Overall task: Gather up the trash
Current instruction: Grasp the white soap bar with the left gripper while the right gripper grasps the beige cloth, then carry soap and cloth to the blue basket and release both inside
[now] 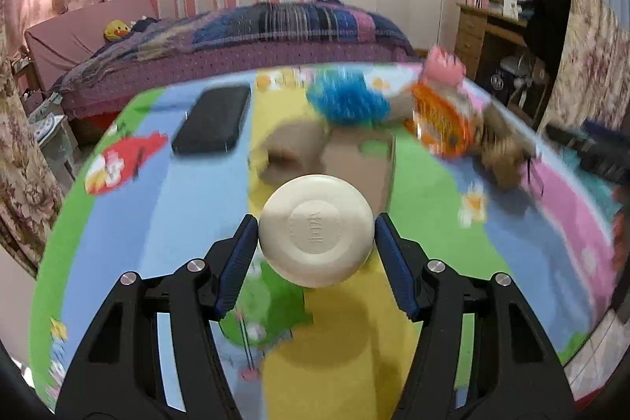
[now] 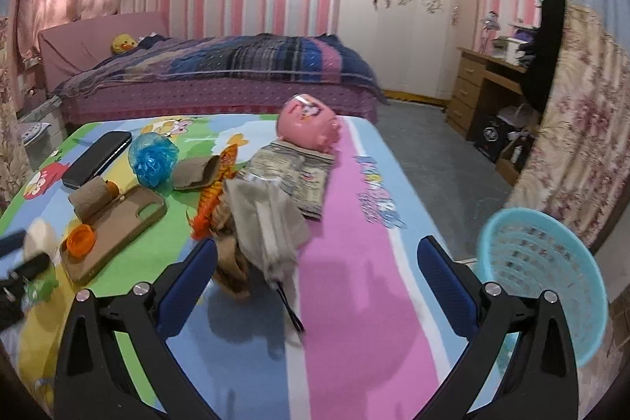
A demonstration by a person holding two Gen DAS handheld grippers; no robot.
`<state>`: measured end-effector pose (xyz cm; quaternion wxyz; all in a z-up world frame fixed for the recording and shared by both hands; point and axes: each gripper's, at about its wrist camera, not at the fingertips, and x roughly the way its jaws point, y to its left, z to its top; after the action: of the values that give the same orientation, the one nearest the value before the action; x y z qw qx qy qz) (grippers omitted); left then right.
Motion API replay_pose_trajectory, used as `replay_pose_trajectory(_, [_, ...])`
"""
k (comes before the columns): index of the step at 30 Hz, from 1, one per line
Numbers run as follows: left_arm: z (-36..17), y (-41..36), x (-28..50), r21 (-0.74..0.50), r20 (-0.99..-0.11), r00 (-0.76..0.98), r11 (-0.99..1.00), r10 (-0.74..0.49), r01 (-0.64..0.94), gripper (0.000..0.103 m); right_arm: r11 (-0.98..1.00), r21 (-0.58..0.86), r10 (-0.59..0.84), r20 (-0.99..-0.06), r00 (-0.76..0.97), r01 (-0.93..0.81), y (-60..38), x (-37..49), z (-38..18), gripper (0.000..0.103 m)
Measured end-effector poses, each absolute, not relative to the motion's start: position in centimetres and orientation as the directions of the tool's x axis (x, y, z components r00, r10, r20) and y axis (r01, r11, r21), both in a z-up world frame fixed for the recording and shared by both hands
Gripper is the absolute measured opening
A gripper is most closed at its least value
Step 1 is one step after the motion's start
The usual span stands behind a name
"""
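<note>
Cream round lid [image 1: 317, 230]. Tabletop [image 2: 346, 262] cover: pink, blue, green, yellow cartoon stripes. Basket [image 2: 545, 282] turquoise. Mesh puff [image 2: 152, 160] blue. Piggy bank [image 2: 307, 123] pink. Wallpaper pink-white striped.

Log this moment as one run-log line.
left gripper: shut on cream round lid | right gripper: open, empty | teal basket: beside table

Even indoor light, soft shadows; fisheye bends the edges (left wrist view motion-blurred).

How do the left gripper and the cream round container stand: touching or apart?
Touching. Left wrist view: both pads of the left gripper meet the cream round container at its sides, no gap.
</note>
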<state>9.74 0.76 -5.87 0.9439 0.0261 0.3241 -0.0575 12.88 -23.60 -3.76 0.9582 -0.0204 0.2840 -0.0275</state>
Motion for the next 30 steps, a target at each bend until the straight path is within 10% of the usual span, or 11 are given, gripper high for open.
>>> replay_pose_trajectory(8, [0.0, 0.3, 14.8, 0.044, -0.517, 0.852, 0.991, -0.083, 0.123, 0.06, 0.998, -0.05, 0.004, -0.581, 0.814, -0.041, -21.9, 16.9, -4.9, 0.098])
replay_pose_trajectory(14, [-2.5, 0.6, 16.3, 0.055, -0.571, 0.82, 0.995, -0.034, 0.079, 0.06, 0.998, -0.008, 0.048, -0.623, 0.781, -0.068, -22.0, 18.0, -6.5, 0.061])
replay_pose_trajectory(27, [-2.2, 1.1, 15.6, 0.081, -0.548, 0.836, 0.995, -0.005, 0.059, 0.06, 0.997, 0.071, 0.077, -0.628, 0.775, -0.041, -23.9, 18.2, -6.7, 0.05])
replay_pose_trajectory(30, [-2.2, 0.9, 15.5, 0.097, -0.547, 0.837, 0.993, 0.0, 0.063, 0.06, 0.995, 0.083, 0.092, -0.618, 0.781, -0.051, -24.3, 18.1, -6.4, 0.023])
